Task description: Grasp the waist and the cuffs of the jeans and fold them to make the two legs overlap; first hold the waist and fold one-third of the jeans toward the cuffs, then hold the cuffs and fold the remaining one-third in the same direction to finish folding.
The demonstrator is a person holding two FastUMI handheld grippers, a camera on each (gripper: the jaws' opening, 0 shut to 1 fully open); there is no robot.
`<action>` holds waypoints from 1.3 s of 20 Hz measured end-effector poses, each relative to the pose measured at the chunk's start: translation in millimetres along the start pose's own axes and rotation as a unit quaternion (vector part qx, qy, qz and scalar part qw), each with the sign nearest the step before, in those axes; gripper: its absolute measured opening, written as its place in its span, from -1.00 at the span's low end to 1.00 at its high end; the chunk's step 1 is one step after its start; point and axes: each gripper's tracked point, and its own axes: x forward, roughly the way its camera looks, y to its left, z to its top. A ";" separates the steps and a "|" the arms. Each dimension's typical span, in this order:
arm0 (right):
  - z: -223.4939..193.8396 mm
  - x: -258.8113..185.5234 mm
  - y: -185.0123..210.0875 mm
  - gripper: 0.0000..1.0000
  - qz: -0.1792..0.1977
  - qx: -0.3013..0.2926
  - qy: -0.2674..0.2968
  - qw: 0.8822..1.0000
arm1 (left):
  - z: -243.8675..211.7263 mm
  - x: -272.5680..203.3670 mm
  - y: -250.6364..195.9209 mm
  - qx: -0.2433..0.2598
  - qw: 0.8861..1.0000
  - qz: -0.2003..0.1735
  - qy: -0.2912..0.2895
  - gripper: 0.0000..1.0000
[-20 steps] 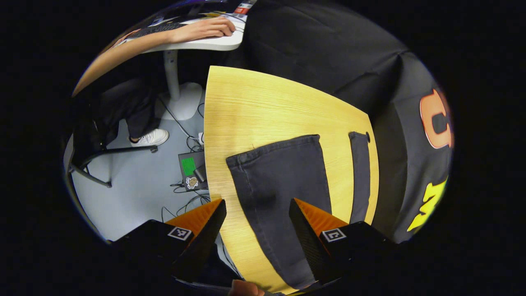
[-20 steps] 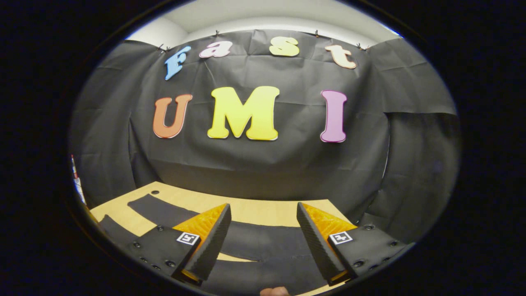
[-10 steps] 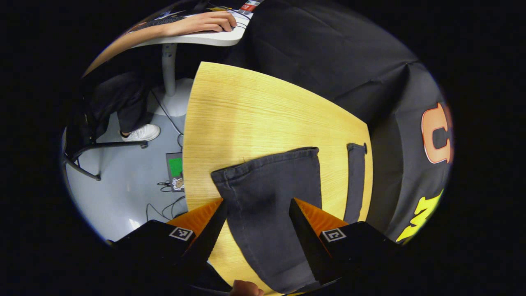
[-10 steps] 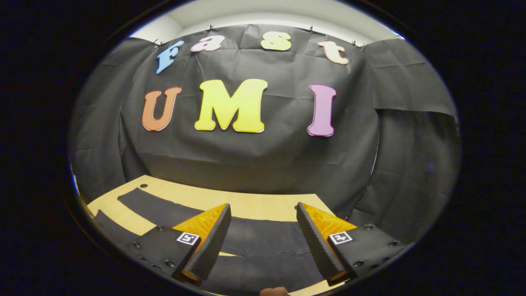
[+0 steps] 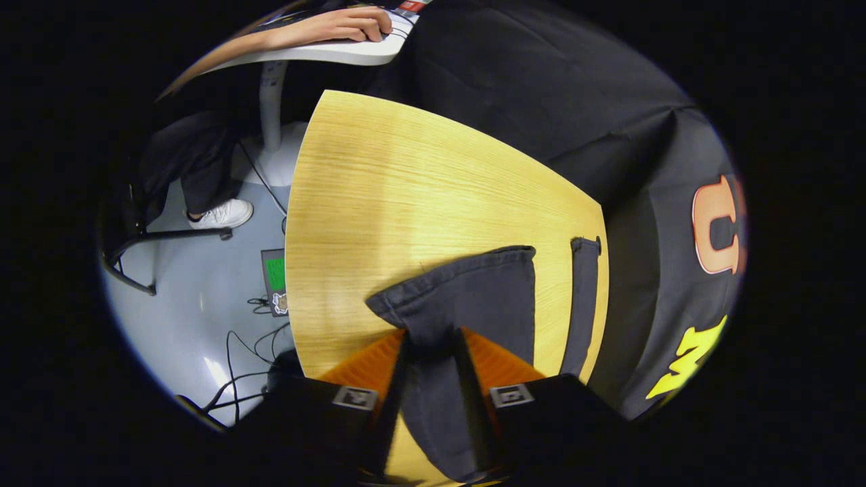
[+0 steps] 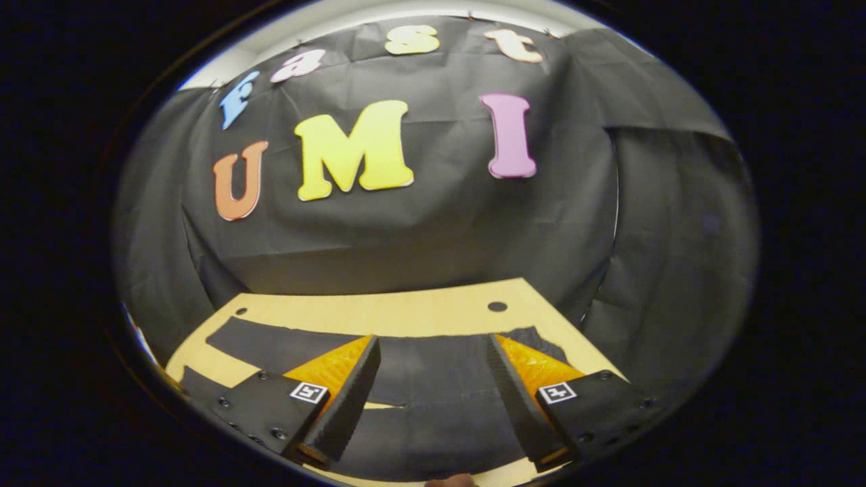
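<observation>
Your left gripper (image 5: 431,338) pinches the dark grey jeans (image 5: 473,297) low in the frame; your right gripper (image 6: 433,348) stays wide apart above them.

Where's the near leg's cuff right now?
In the left gripper view, the cuff lies mid-table, just ahead of the left hand-held gripper, which pinches that leg behind it.

Left gripper view: steep downward look, close over desk (image 5: 379,196) end, floor (image 5: 196,291) beyond its edge. Right gripper view: low, near-level across desk (image 6: 379,314) toward booth wall (image 6: 419,230). Both views share the desk and jeans (image 5: 473,297) (image 6: 433,372).
</observation>
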 end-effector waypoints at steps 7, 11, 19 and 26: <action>-71.2 27.7 -140.3 0.97 -0.108 0.291 0.197 0.930 | 0.8 4.3 -6.0 -0.035 0.999 -0.025 0.013 -0.87; -109.3 10.5 -203.0 0.97 -0.180 0.368 0.249 0.877 | 1.2 4.0 -8.9 -0.047 0.998 -0.029 0.017 -0.87; -145.6 25.4 -212.2 0.94 -0.185 0.425 0.281 0.840 | 1.2 4.4 -8.0 -0.058 0.998 -0.024 0.027 -0.88; -154.4 38.3 -217.5 0.27 -0.180 0.403 0.283 0.852 | 1.0 4.0 -8.2 -0.062 0.997 -0.015 0.033 -0.88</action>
